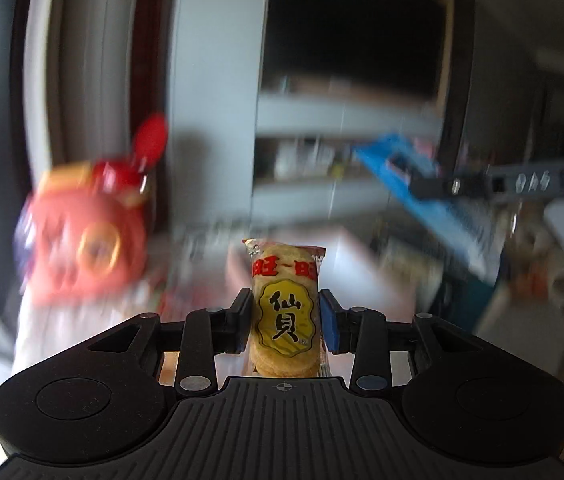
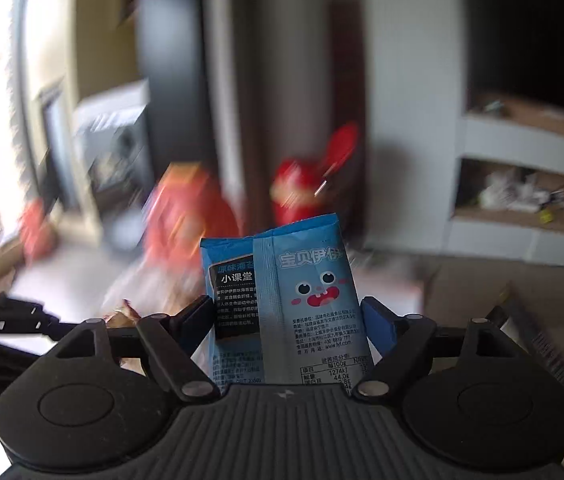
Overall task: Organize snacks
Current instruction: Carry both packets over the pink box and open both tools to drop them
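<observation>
Blurred shelving and a dark screen fill the room behind both views. Closest to you, your left gripper (image 1: 286, 320) pinches a yellow rice cracker pack (image 1: 285, 308), upright between its pads. Your right gripper (image 2: 288, 320) clamps a blue seaweed snack packet (image 2: 306, 300). Farther off, a red snack bag (image 1: 86, 240) sits smeared. Both packs are lifted, neither placed; sorting looks unfinished.
</observation>
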Demonstrator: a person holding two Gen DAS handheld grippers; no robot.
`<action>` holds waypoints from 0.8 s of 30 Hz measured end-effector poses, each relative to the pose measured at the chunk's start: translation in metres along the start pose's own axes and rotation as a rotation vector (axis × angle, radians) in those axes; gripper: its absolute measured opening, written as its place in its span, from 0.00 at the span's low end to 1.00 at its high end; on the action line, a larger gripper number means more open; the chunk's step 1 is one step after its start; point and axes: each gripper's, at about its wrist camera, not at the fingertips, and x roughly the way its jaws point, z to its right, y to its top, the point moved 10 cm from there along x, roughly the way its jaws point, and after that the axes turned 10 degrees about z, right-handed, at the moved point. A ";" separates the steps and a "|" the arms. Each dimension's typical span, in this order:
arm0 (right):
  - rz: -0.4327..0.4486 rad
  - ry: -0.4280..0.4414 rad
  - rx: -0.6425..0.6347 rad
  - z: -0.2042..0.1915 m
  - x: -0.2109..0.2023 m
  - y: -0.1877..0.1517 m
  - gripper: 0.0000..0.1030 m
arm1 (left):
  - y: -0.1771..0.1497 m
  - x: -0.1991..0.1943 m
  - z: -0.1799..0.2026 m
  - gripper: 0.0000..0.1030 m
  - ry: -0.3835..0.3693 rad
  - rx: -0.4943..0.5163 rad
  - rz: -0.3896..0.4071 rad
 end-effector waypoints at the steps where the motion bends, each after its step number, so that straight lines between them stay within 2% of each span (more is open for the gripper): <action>1: 0.019 -0.030 0.013 0.012 0.006 0.015 0.78 | 0.010 0.018 0.001 0.39 -0.025 -0.027 0.007; 4: 0.015 -0.108 0.037 0.041 0.035 0.033 0.78 | 0.007 0.084 -0.001 0.39 -0.077 -0.139 -0.067; 7: -0.026 -0.150 0.042 0.059 0.069 0.019 0.78 | -0.019 0.144 -0.004 0.40 -0.113 -0.240 -0.138; 10: -0.088 -0.160 0.083 0.074 0.104 -0.010 0.78 | -0.055 0.199 -0.011 0.41 -0.085 -0.210 -0.246; 11: -0.119 -0.155 0.106 0.078 0.115 -0.020 0.78 | -0.062 0.206 -0.019 0.40 -0.062 -0.209 -0.249; 15: -0.200 -0.161 0.155 0.085 0.146 -0.050 0.78 | -0.047 0.186 -0.044 0.40 -0.065 -0.302 -0.131; 18: -0.235 -0.139 0.168 0.080 0.164 -0.069 0.78 | -0.038 0.158 -0.064 0.40 0.004 -0.282 -0.071; 21: -0.283 -0.065 0.191 0.065 0.189 -0.089 0.79 | -0.037 0.125 -0.084 0.40 0.069 -0.305 -0.038; 22: -0.307 -0.068 0.171 0.063 0.198 -0.096 0.79 | -0.040 0.113 -0.092 0.40 0.090 -0.315 -0.027; 24: -0.334 -0.152 0.139 0.068 0.207 -0.107 0.79 | -0.045 0.090 -0.107 0.40 0.130 -0.316 -0.019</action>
